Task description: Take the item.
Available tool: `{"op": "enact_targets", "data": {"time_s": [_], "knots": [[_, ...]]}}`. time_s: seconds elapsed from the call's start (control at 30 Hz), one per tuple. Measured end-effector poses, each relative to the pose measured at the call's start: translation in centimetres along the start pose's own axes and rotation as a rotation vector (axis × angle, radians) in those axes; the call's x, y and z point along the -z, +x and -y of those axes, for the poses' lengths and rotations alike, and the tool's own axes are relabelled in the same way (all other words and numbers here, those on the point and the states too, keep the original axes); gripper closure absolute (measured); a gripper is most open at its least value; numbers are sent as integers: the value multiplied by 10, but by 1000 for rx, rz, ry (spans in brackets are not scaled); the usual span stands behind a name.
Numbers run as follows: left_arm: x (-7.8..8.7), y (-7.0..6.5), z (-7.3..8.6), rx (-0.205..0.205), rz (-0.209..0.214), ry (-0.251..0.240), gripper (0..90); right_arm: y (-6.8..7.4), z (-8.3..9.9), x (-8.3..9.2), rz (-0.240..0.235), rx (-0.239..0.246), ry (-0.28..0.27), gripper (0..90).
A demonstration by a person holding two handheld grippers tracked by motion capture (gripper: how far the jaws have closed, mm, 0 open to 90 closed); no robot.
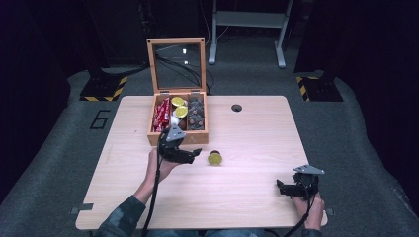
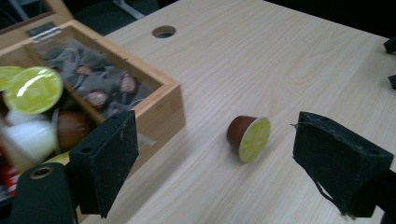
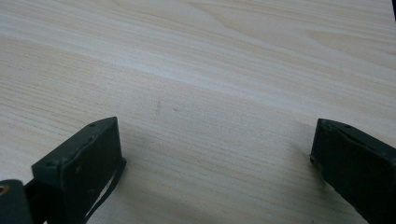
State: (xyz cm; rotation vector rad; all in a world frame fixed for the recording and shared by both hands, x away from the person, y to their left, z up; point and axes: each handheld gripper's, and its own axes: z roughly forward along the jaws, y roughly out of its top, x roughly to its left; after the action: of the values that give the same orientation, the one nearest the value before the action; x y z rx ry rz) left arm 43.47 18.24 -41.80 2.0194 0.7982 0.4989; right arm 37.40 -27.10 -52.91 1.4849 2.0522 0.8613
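Note:
A brown coffee capsule (image 1: pixel 215 158) with a yellow-green lid lies on its side on the wooden table, just in front of the box. In the left gripper view the capsule (image 2: pixel 247 138) is a little ahead of my open jaws and nothing sits between them. My left gripper (image 1: pixel 194 155) hovers just left of the capsule, by the box's front right corner; the left gripper (image 2: pixel 215 144) is open. My right gripper (image 1: pixel 280 188) rests low at the table's near right, and the right gripper (image 3: pixel 212 140) is open over bare wood.
An open wooden box (image 1: pixel 178 138) with an upright glass lid (image 1: pixel 176 64) holds red packets, several capsules and dark tea bags; its front wall (image 2: pixel 161 114) is close to my left jaw. A cable hole (image 1: pixel 236 107) sits at the far middle of the table.

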Motion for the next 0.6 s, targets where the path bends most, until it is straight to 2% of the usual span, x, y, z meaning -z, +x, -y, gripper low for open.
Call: {"op": "enact_targets", "data": {"time_s": [0.07,0.13,0.2,0.23,0.27,0.3,0.33,0.5,0.6], "knots": [[18,9,9,9,-37,-10,133,0,0,0,3,-5,-1,12],[24,12,14,11,-46,-11,131,0,0,0,2,-2,-1,12],[34,19,23,25,-71,-10,130,0,0,0,4,-8,-2,12],[45,27,34,39,-96,-10,128,0,0,0,2,-5,-1,12],[45,27,34,39,-96,-10,126,0,0,0,2,-5,-1,12],[55,35,45,55,-122,-4,123,0,0,0,1,-7,1,12],[55,35,45,55,-122,-4,121,0,0,0,1,-7,1,12],[79,52,73,125,-184,-9,103,0,0,0,2,-10,0,12],[93,61,86,152,-217,-10,102,0,0,0,1,-5,2,12]]}}
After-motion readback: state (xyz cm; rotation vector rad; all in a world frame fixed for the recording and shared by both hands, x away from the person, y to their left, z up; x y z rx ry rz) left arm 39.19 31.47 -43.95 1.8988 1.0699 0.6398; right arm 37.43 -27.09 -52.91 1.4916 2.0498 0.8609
